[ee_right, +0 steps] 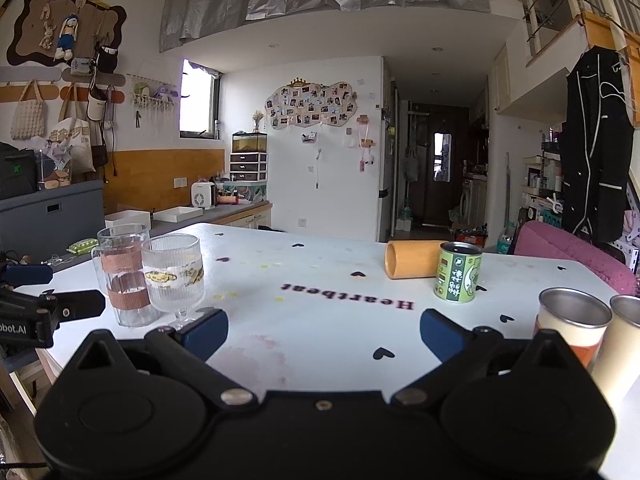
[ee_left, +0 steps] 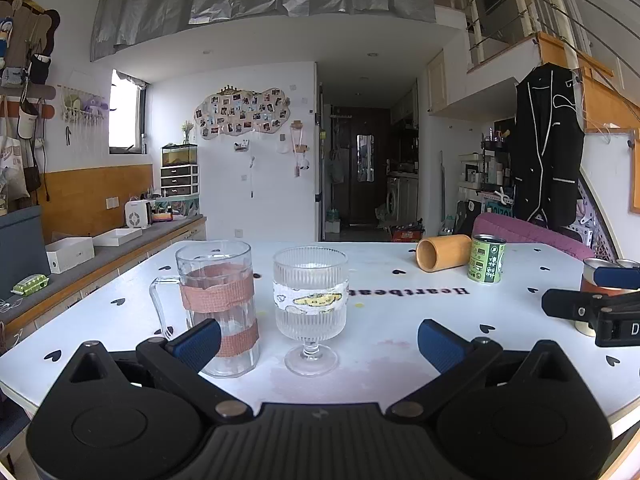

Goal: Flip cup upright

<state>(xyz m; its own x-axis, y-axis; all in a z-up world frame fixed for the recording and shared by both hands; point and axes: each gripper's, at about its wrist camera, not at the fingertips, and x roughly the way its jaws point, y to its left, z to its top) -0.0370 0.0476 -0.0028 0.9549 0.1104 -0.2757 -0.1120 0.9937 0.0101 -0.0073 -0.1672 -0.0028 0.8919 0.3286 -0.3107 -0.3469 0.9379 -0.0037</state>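
Both grippers are sitting low at the near edge, fingers spread wide, nothing between them. Left gripper [ee_left: 319,342] is facing the two glasses; its left blue pad [ee_left: 196,342] is overlapping the mug in view, contact unclear. Right gripper [ee_right: 323,334] is facing bare tabletop, with its right pad [ee_right: 440,336] just beside the metal cups. Each gripper is showing up at the edge of the other's view.

White table [ee_left: 400,320] is carrying everything, printed with black hearts and the word "Heartbeat" [ee_right: 347,295], reading upside down from here.

Glass mug [ee_left: 218,304] is standing upright at near left, handle pointing left, two pink tape bands around it. Ribbed goblet [ee_left: 310,304] is standing just to its right, very near or touching, with a yellow cartoon band around the bowl.

Bamboo cup [ee_left: 442,253], the task item, is lying on its side toward the far right of the table, open mouth pointing left. Not yet upright. Green can [ee_left: 487,259] is standing upright just beside the cup's closed end, slightly nearer the camera, top open; cannot tell whether they touch.

Two metal cups are standing upright at the near right edge: one with an orange-and-white wrap [ee_right: 572,322], one plain cream [ee_right: 618,344], side by side, close to touching.
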